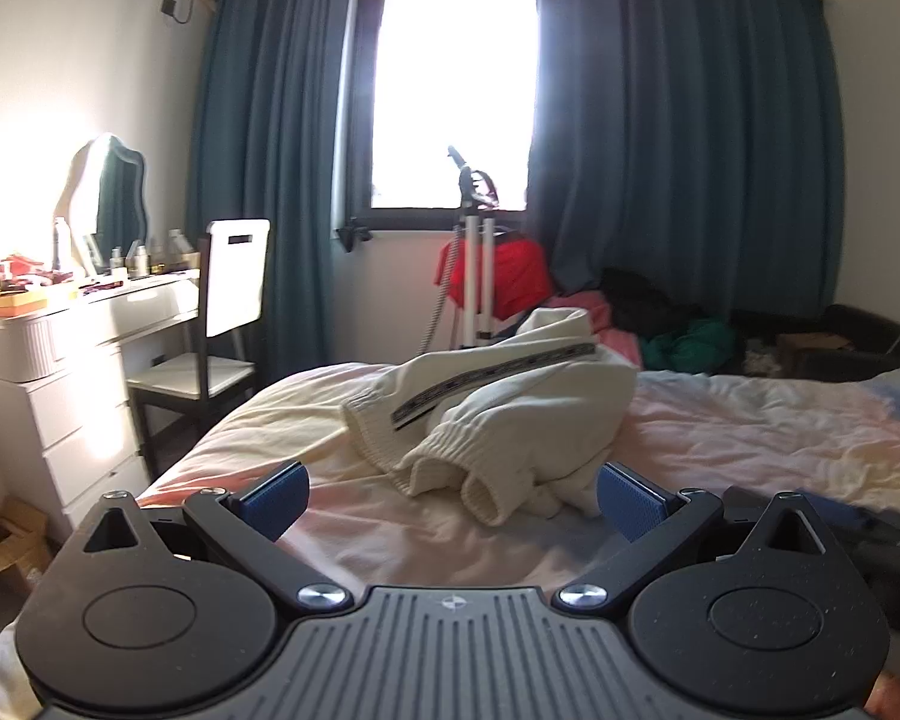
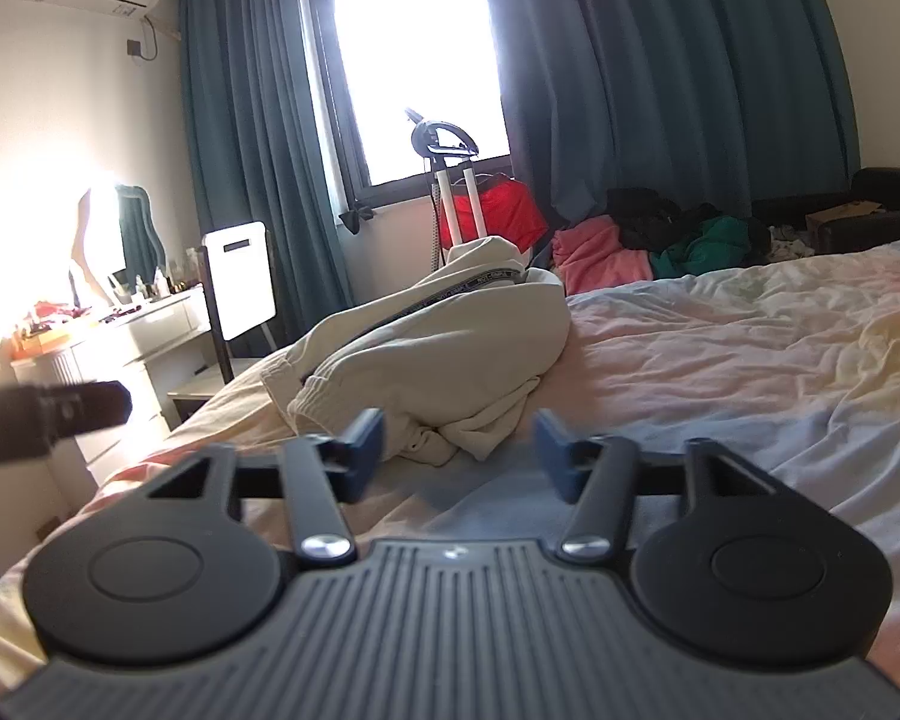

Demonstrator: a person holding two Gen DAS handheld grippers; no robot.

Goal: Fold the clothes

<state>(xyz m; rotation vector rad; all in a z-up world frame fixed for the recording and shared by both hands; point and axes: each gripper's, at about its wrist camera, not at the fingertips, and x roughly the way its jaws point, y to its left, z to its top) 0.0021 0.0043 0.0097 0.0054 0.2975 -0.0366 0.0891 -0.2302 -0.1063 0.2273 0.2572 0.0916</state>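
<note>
On the wrinkled bedsheet (image 1: 720, 432), a crumpled cream ribbed-cuff sweatshirt (image 1: 510, 414) lies before both gaping, empty blue-padded grippers (image 1: 453, 501) (image 2: 459, 450).

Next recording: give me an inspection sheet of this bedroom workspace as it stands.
Surface: bed with rumpled pastel sheet.
Job's things: cream garment lying crumpled, unfolded, on the bed; ribbed cuffs face the cameras.
Clutter: pile of pink, black and green clothes beyond the bed.
Grippers: left gripper open, nothing between its pads; right gripper open, just short of the garment.
Cables: steamer hose hanging by the stand.
Surroundings: window, blue curtains, dresser, chair.
</note>
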